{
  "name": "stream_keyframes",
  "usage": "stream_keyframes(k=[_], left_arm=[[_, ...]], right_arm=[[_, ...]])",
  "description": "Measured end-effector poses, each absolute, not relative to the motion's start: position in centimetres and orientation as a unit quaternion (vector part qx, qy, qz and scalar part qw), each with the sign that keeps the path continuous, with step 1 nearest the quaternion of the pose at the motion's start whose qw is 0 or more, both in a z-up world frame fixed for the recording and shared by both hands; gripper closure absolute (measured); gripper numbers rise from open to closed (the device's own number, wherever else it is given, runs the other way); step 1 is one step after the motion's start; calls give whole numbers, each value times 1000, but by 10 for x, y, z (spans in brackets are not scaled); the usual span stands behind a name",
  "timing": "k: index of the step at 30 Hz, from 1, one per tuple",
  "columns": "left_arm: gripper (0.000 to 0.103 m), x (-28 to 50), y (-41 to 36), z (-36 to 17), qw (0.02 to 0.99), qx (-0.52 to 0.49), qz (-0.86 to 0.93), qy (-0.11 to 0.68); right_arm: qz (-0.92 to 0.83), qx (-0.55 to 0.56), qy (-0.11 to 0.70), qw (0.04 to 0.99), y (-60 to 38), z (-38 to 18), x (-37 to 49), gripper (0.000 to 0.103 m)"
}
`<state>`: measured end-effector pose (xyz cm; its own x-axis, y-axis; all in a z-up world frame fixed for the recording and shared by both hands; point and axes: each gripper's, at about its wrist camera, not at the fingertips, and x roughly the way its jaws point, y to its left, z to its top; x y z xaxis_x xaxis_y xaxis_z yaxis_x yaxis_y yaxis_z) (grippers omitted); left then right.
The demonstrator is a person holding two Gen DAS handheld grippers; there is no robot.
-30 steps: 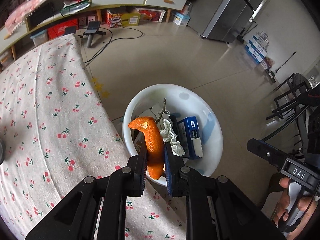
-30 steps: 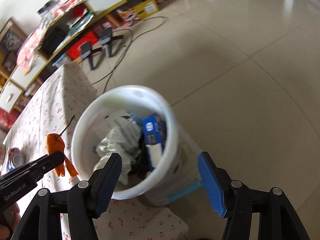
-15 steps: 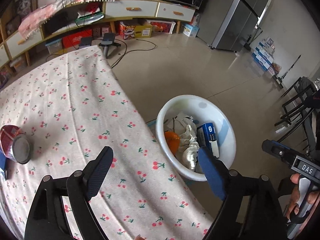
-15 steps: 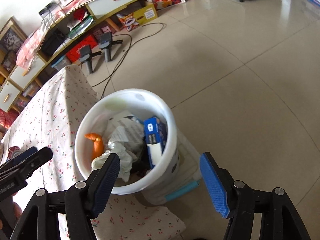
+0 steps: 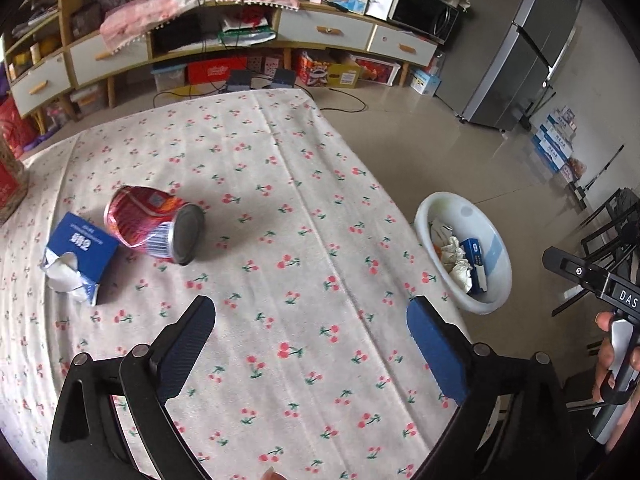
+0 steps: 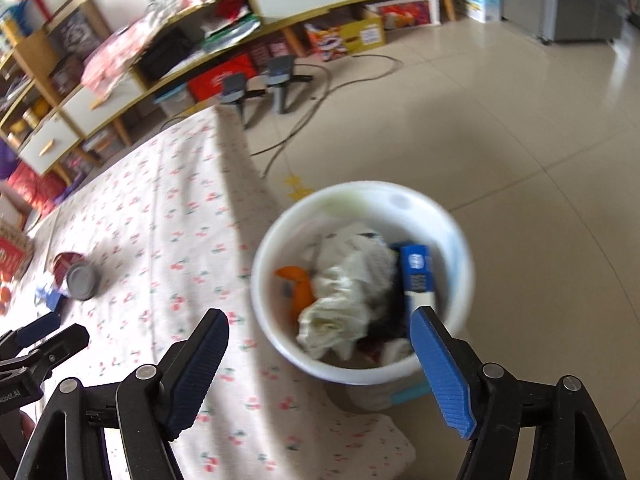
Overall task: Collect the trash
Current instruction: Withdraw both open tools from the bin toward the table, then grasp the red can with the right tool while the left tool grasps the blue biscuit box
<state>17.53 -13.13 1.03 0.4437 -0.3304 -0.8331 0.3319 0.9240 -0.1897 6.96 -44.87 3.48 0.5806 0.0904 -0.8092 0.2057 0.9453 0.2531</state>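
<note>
A crushed red can (image 5: 154, 229) lies on its side on the cherry-print tablecloth (image 5: 280, 184), with a torn blue carton (image 5: 78, 258) just left of it. My left gripper (image 5: 310, 326) is open and empty above the cloth, to the right of both. The white trash bin (image 5: 496, 236) stands on the floor off the table's right edge; it holds orange peel (image 6: 298, 290), crumpled white paper (image 6: 344, 300) and a blue box (image 6: 416, 270). My right gripper (image 6: 318, 338) is open and empty over the bin's near rim (image 6: 360, 376). The can also shows in the right wrist view (image 6: 78, 276).
A red box (image 5: 10, 184) stands at the table's far left edge. A low shelf unit (image 5: 240, 40) with drawers lines the back wall. Cables and two dark stands (image 6: 256, 84) lie on the floor beyond the table. A grey fridge (image 5: 532, 40) and a black chair (image 5: 612, 224) are at the right.
My left gripper opened and dropped the orange peel into the bin, then drew back left over the table, bringing the can and carton into view. The right gripper stayed open by the bin.
</note>
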Motion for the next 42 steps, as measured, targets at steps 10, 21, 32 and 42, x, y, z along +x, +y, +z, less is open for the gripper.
stream_keyframes(k=[10,21,32,42], left_arm=[[4,174,-43,15,862,-18,-139,488],[4,173,43,9,869,-39,-64,489],[0,163,121,-4,859,-114,-9,499],[0,152,154,-29,840,-128,20,527]], right_arm=[[7,121,458,881,-378,40,101,22],[62,70,459,884,-285,38,136,20],[125,15,470,874,-198,18,167,15],[161,-91,459,869,-135,-7,189,15]])
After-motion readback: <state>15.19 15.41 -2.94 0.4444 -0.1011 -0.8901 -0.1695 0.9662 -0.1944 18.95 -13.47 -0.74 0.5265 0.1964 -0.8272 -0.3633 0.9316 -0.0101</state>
